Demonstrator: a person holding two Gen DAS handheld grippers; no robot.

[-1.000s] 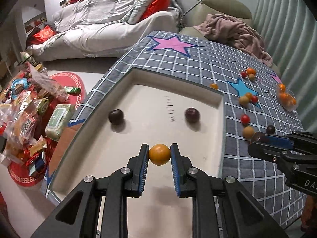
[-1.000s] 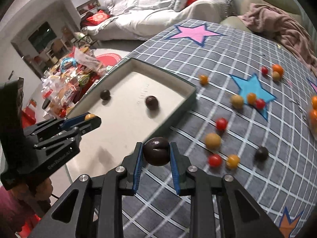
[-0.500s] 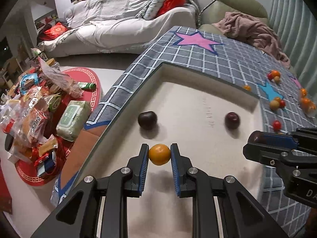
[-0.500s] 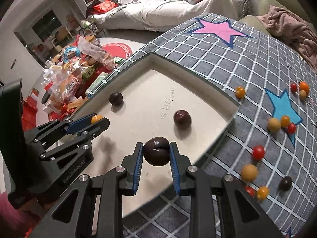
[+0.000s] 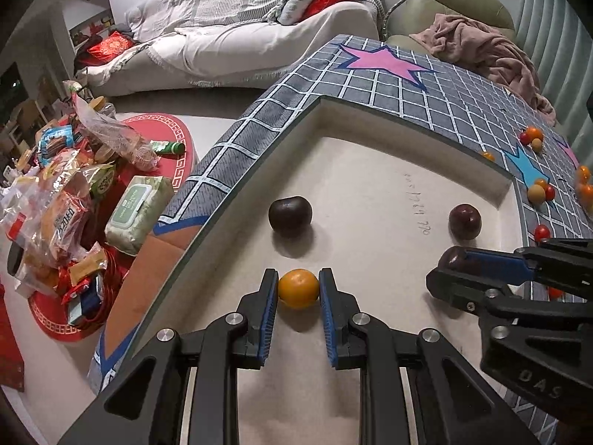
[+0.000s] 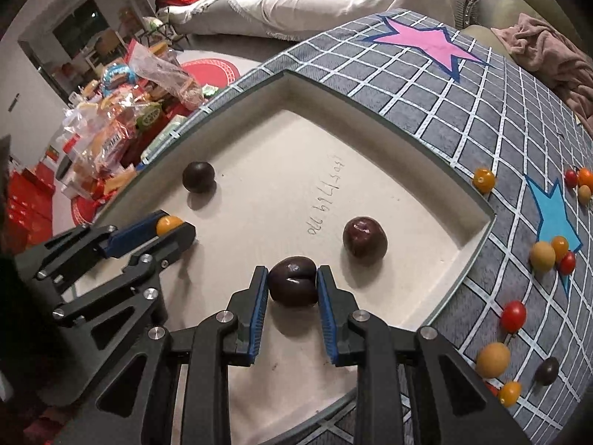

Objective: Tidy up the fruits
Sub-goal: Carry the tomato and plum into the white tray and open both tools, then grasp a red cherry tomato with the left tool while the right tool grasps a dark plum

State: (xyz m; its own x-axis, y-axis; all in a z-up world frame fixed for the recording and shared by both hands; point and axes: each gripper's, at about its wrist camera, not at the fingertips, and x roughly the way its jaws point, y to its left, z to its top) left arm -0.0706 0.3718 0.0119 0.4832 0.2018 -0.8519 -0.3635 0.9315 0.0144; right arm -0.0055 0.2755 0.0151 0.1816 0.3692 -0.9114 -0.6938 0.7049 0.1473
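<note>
Right now the left gripper (image 5: 298, 289) is clamped on a small orange fruit (image 5: 298, 287), and the right gripper (image 6: 292, 284) is pinched on a dark plum (image 6: 293, 284). Both point steeply down over the cream tray (image 6: 370, 126); the orange hangs over its near-left part, the plum nearer the middle. What matters for the release, I judge, is that open tray floor lies straight below each load, so neither needs to travel sideways. 2 dark plums already lie inside: one (image 5: 290, 213) just ahead of the left gripper, another (image 6: 365, 237) just ahead and right of the right gripper. Loose fruits (image 6: 513, 316) lie on the checked cloth to the right, nearer the right gripper. Handwritten digits (image 6: 324, 200) mark the tray floor, not clearly legible; the right gripper's body reads "DAS" in the left wrist view.
</note>
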